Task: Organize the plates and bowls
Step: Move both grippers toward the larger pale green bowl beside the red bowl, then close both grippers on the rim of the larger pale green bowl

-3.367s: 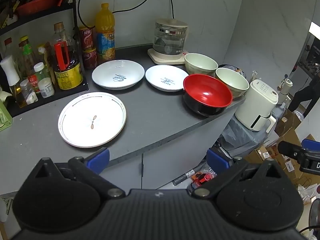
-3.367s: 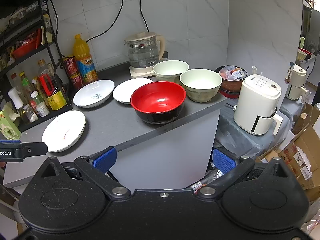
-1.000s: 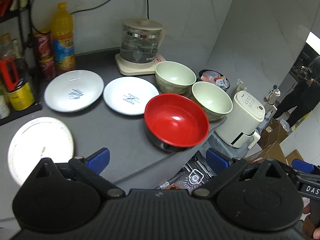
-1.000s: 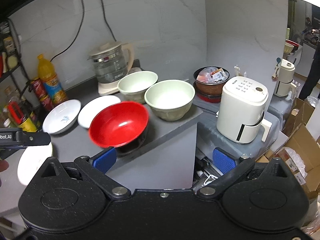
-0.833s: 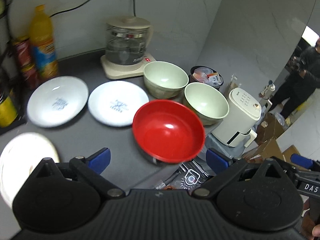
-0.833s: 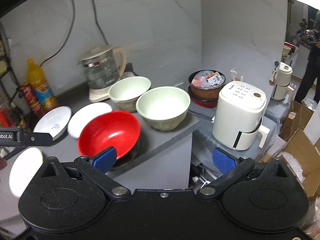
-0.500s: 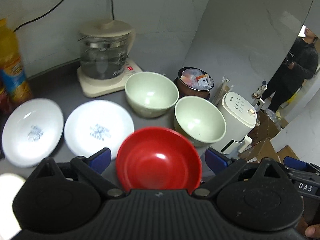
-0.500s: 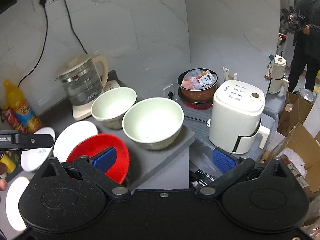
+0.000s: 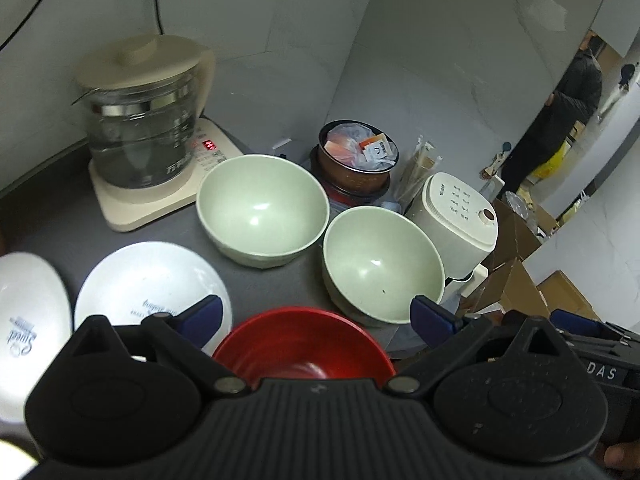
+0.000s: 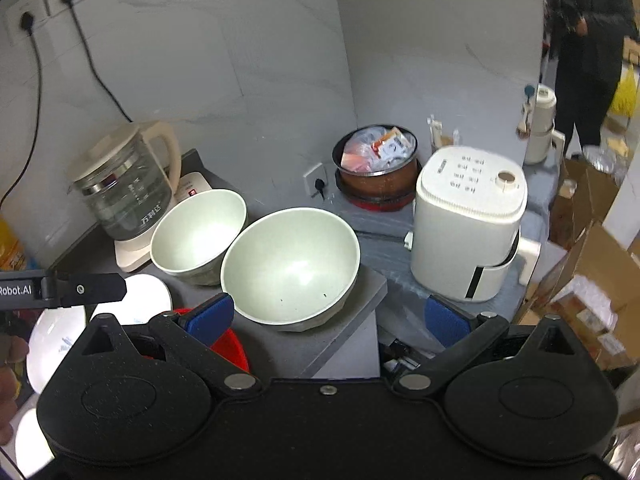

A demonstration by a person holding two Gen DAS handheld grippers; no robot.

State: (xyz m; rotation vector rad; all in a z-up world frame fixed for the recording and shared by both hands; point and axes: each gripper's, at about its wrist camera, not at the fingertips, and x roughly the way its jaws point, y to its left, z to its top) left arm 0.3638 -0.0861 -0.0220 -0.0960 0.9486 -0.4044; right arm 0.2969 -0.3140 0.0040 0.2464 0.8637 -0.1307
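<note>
Two pale green bowls sit on the grey counter [image 9: 56, 220]: the far bowl [image 9: 262, 210] by the kettle and the near bowl [image 9: 382, 266] at the counter's right corner. They also show in the right wrist view, far [image 10: 198, 236] and near [image 10: 290, 266]. A red bowl [image 9: 302, 346] lies under my open, empty left gripper [image 9: 314, 312]. My right gripper [image 10: 326, 316] is open and empty, just short of the near green bowl. Two white plates [image 9: 148, 286] [image 9: 26, 300] lie at the left.
A glass kettle [image 9: 146, 128] on its base stands at the back. Beyond the counter edge sit a white appliance [image 10: 468, 220] and a brown pot of packets [image 10: 376, 164]. Cardboard boxes [image 10: 588, 280] lie at the right. A person [image 10: 588, 40] stands behind.
Both grippers have moved forward and to the right over the counter. The red bowl has slid low in both views and the green bowls are much nearer. Both stay open.
</note>
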